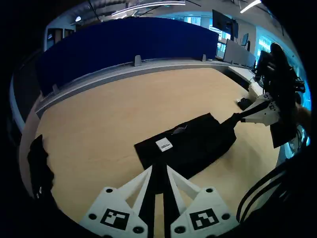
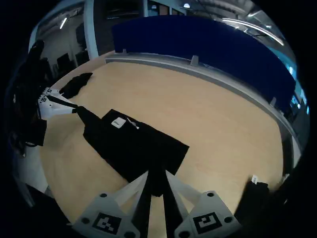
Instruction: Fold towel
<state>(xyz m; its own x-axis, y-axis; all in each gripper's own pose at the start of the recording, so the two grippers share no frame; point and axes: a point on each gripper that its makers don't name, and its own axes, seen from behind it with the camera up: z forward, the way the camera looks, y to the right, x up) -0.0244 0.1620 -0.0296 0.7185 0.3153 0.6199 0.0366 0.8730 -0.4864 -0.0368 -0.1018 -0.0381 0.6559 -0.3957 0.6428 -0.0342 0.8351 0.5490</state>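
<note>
A black towel (image 1: pixel 190 144) lies stretched in a long strip on the wooden table (image 1: pixel 119 103), a white label (image 1: pixel 164 144) on its top side. My left gripper (image 1: pixel 159 183) is shut on the near end of the towel. At the far right of the left gripper view, my right gripper (image 1: pixel 236 118) pinches the other end. In the right gripper view the towel (image 2: pixel 134 144) runs away from my right gripper (image 2: pixel 157 183), which is shut on it. The left gripper (image 2: pixel 77 110) holds the far end at the left, with the label (image 2: pixel 118 123) close to it.
A blue partition (image 1: pixel 126 47) with a grey rail runs along the back of the table. A dark cloth bundle (image 1: pixel 39 166) lies at the table's left edge, and another dark item (image 2: pixel 255 198) sits at the near right edge. Monitors and chairs stand beyond the table.
</note>
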